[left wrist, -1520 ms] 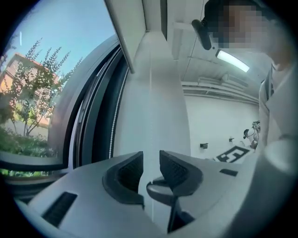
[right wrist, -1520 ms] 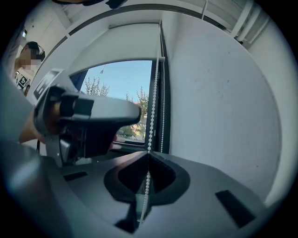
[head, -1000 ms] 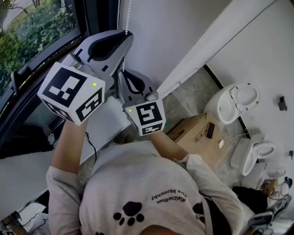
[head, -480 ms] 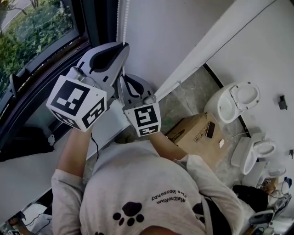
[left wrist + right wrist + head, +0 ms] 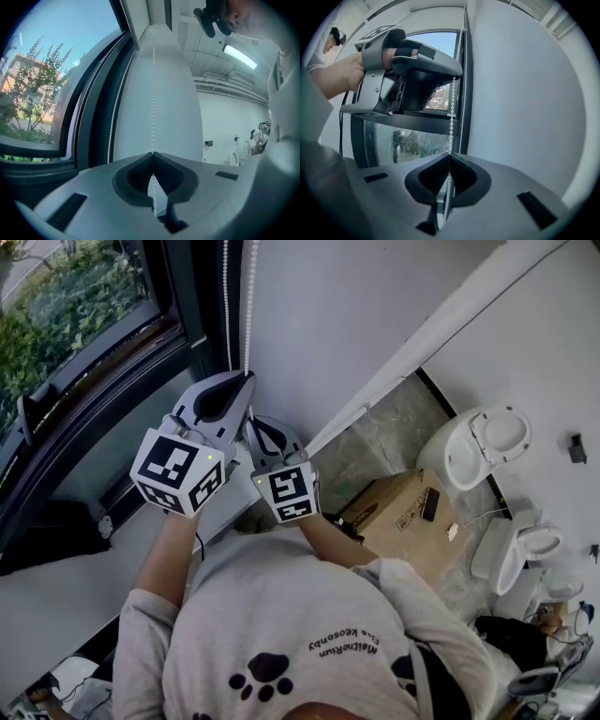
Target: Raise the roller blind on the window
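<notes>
A white bead chain [image 5: 249, 306] hangs down the wall beside the dark window frame [image 5: 192, 296], with a second strand [image 5: 226, 306] just left of it. My left gripper [image 5: 247, 379] is shut on the right strand, which runs taut up from its tips [image 5: 152, 153]. Just below it, my right gripper [image 5: 249, 424] is shut on the same chain [image 5: 451, 117], which passes between its closed tips [image 5: 450, 155]. In the right gripper view the left gripper [image 5: 457, 75] sits directly above on the chain. The blind itself is out of view.
The window [image 5: 75, 306] with greenery outside is at the upper left, and a white sill [image 5: 56, 587] runs below it. A cardboard box [image 5: 403, 507] and several white toilets [image 5: 478, 451] stand on the floor to the right.
Both grippers have come down along the chain toward the person's body, the left one moving further. More of the chain now shows above the left gripper.
</notes>
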The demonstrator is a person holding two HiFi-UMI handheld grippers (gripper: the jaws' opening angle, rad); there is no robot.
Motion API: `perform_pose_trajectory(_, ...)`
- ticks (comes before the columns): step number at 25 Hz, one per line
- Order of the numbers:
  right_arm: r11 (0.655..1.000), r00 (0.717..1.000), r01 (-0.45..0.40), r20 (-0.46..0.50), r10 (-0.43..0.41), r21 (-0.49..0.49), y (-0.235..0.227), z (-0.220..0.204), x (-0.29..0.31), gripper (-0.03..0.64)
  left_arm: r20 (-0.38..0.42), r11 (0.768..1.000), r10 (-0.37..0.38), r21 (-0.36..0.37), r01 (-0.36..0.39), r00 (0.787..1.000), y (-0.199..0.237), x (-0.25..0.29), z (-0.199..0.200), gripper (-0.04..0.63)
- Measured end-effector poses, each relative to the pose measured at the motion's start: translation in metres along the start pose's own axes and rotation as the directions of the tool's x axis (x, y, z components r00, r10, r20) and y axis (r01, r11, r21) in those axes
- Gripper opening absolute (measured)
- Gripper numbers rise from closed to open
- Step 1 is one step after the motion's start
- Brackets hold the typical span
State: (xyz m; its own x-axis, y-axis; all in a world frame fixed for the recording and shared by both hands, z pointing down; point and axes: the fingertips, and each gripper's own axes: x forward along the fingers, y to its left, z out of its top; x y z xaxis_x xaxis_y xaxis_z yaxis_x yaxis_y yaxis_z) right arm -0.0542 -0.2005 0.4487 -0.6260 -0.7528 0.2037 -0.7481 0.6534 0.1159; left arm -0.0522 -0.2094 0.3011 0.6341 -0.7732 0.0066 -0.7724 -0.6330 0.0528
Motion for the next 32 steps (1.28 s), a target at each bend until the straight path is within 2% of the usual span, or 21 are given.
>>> perform_pose_trajectory(14,0.998,0.993,-0.053,-0.109,0.05,-0.019,0.014,-0.065,0.005,0.011,-0.055,0.998,0.029,-0.053,-0.032,0.998,-0.002,-0.004,-0.067,0.008)
perform_pose_trajectory(20,0.998,0.981,-0.061,-0.185,0.059,-0.004,0.015,-0.096,0.004,0.011,-0.086,0.995,0.032,-0.093,-0.04,0.996,-0.001,-0.005,-0.094,0.008)
perform_pose_trajectory(32,0.997,0.974,-0.079,-0.212,0.078,0.004,0.02,-0.113,0.0,0.011,-0.108,0.995,0.023,-0.099,-0.033,0.994,-0.009,-0.005,-0.114,0.008)
